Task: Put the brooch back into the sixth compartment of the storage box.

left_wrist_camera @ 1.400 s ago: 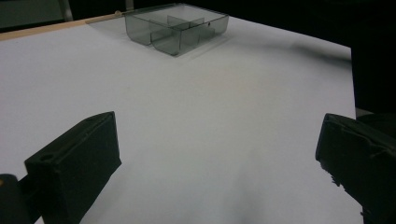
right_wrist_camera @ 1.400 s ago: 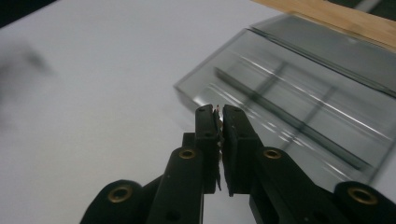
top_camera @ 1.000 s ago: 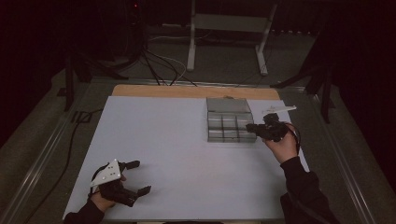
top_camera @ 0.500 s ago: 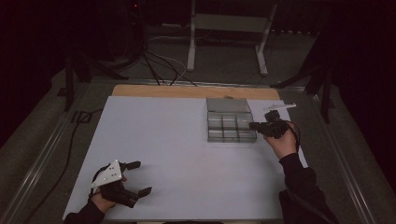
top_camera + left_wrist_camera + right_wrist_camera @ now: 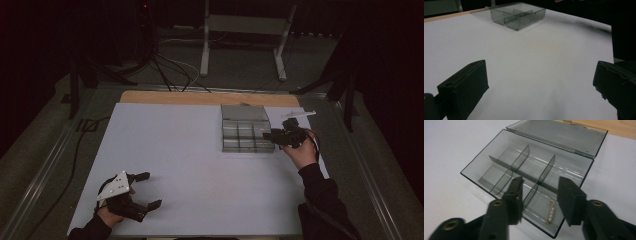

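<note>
A clear grey compartment box stands open on the white table at the back right, its lid laid back. A gold pin with small pearls lies in the box's near right compartment. My right gripper hovers over that compartment at the box's right edge. Its jaws have just been opening; they stand apart, with the pin lying loose below them. My left gripper rests near the table's front left corner, wide open and holding nothing, facing the far-off box.
A wooden strip runs along the table's far edge. Behind it, cables and a metal stand's legs sit on the dark floor. Metal rails flank the table.
The right hand stays at the box's right edge with only a slight shift. The left hand has kept still.
</note>
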A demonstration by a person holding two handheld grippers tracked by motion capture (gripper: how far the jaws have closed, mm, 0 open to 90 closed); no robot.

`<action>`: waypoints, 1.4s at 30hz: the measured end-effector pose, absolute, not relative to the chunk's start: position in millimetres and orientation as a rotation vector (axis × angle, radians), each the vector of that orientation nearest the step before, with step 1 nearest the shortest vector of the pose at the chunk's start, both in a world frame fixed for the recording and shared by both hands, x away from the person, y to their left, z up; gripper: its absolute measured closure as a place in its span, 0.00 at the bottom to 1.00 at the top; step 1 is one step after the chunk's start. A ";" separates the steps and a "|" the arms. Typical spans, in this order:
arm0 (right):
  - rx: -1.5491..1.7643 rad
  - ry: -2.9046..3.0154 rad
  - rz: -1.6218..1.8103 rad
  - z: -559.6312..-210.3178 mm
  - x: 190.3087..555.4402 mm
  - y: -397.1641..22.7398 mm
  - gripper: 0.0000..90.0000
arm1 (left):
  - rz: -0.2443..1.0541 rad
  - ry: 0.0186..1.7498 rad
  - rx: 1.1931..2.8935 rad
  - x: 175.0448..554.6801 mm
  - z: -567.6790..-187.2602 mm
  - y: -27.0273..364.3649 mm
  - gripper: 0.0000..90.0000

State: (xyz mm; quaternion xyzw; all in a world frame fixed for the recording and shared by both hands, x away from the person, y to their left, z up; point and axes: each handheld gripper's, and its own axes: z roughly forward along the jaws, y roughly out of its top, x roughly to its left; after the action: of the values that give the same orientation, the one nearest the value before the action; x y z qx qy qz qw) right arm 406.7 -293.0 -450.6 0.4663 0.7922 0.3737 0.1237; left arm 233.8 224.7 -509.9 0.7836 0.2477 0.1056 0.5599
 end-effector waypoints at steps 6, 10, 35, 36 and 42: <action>1.322 2.283 1.051 -448.5 397.6 -287.4 0.20 | 0.244 0.586 1.846 234.2 -510.2 224.8 0.01; 1.307 2.279 1.068 -448.1 390.7 -285.8 0.11 | 0.244 0.591 1.838 234.4 -509.8 225.5 0.01; 1.223 2.316 1.333 -419.7 324.0 -288.4 0.00 | 0.246 0.586 1.842 234.5 -509.6 224.8 0.01; 1.199 2.324 1.362 -422.0 317.0 -288.9 0.00 | 0.245 0.587 1.837 234.6 -509.6 224.7 0.01; 1.153 2.367 1.355 -431.1 299.0 -290.0 0.00 | 0.243 0.588 1.839 234.8 -509.9 224.7 0.01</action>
State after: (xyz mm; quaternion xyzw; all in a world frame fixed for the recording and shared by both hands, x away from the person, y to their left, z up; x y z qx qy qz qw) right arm 299.0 -290.0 -431.1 0.3879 0.7960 0.4558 0.0903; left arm 234.8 224.7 -509.9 0.7813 0.2496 0.1033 0.5627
